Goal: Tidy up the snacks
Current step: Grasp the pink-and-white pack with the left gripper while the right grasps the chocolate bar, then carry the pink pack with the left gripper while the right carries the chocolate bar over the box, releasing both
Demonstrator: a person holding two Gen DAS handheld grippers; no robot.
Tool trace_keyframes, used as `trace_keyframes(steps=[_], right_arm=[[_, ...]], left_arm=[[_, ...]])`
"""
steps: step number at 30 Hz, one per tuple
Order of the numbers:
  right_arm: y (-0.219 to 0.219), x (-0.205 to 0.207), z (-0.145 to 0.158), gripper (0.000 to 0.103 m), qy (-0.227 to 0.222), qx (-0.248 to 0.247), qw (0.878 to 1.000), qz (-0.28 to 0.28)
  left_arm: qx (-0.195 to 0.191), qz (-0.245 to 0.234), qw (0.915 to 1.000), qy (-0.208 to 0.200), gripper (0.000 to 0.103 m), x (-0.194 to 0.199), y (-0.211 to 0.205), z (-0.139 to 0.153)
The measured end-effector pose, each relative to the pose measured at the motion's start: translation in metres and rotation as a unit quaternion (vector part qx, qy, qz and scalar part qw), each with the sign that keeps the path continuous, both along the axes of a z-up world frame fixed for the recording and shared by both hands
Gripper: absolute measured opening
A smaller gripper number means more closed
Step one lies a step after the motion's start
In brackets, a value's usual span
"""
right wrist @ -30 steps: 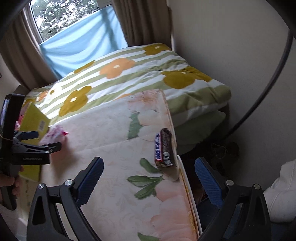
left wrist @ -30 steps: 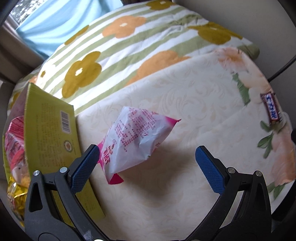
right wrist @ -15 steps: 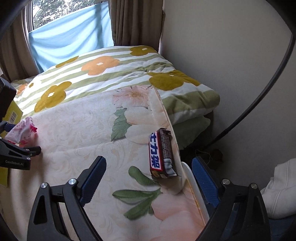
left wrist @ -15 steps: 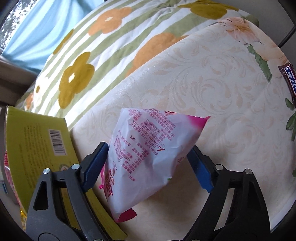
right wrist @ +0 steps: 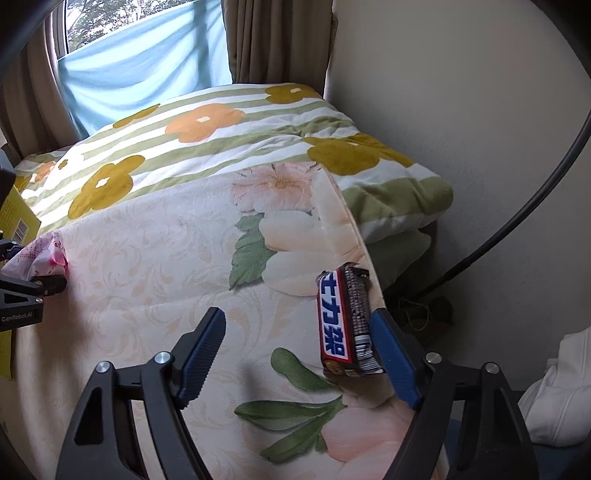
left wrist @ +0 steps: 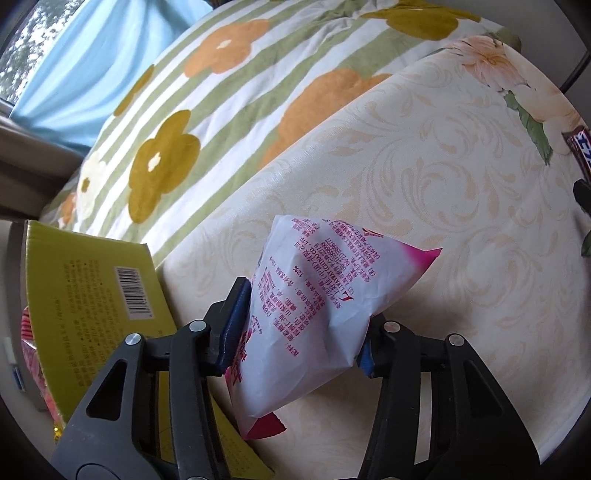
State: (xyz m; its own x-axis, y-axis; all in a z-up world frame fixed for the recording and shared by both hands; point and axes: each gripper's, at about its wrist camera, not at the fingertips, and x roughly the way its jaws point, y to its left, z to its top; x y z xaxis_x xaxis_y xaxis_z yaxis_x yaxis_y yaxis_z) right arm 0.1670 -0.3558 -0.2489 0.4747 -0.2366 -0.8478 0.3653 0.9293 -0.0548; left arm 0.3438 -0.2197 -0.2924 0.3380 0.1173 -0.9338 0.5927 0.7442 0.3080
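Soft daylight from window (right wrist: 92, 22); sharp focus; fisheye-bent, dark-vignetted edges.

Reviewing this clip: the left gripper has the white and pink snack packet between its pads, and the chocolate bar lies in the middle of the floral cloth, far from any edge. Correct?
Not quite. The chocolate bar lies at the right edge of the floral cloth, as the right wrist view shows. The left gripper does have the snack packet between its pads.

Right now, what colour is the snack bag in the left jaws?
The snack bag is white with pink corners and pink print, clearest in the left wrist view.
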Motion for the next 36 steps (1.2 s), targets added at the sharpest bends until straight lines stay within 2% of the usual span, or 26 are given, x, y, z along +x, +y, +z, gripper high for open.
trace_keyframes(steps=[6,10,17,19,21,29,36], right_arm=[[-0.002,0.006,-0.011,0.076,0.008,0.032,0.999,0.002],[-0.003,0.009,-0.012,0.062,0.007,0.035,0.999,0.002],[-0.008,0.012,-0.012,0.049,0.007,0.022,1.0,-0.004],[-0.01,0.012,-0.012,0.036,0.009,0.016,1.0,-0.006],[-0.012,0.012,-0.012,0.027,0.014,0.002,1.0,-0.005],[-0.015,0.008,-0.005,0.026,0.002,0.013,1.0,0.003],[-0.007,0.004,0.022,0.026,-0.021,0.014,0.999,0.032]], left_arm=[[-0.009,0.01,0.9999,0.002,0.044,0.001,0.006,0.003],[-0.013,0.014,0.9998,0.003,0.044,0.0,0.01,0.003],[-0.016,0.013,0.9998,0.003,0.043,0.001,0.011,0.003],[-0.017,0.013,0.9998,0.003,0.042,0.001,0.011,0.003],[-0.018,0.013,0.9998,0.002,0.041,0.001,0.01,0.004],[-0.027,0.013,0.9995,-0.011,0.039,-0.002,0.007,0.017],[-0.062,0.027,0.997,-0.037,0.039,-0.012,0.001,0.053]])
